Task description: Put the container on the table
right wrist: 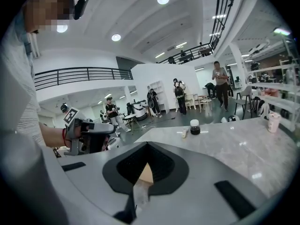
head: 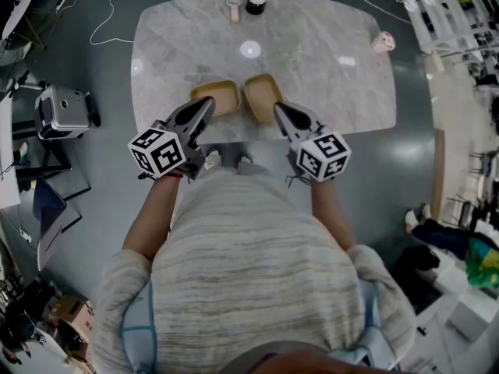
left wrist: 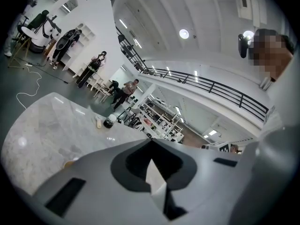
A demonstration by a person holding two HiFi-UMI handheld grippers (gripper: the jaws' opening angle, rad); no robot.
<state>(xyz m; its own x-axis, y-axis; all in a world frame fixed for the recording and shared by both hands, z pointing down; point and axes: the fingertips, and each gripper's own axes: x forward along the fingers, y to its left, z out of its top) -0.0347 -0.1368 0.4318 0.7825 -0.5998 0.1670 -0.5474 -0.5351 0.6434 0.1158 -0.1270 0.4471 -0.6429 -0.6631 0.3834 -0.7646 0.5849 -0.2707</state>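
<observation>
Two tan, shallow containers sit side by side at the marble table's near edge, one on the left (head: 220,97) and one on the right (head: 262,96). My left gripper (head: 206,105) is shut and empty, its tip just over the near rim of the left container. My right gripper (head: 279,110) is also shut and empty, beside the near right corner of the right container. In the left gripper view the jaws (left wrist: 152,168) meet in a thin line. The right gripper view shows the jaws (right wrist: 142,178) closed, with a tan sliver of container behind them.
At the far edge of the marble table (head: 327,68) stand a dark jar with a white lid (head: 256,2) and a small bottle (head: 233,8). A pink cup (head: 383,42) sits at the right end. A grey device (head: 61,111) and cables lie on the floor to the left.
</observation>
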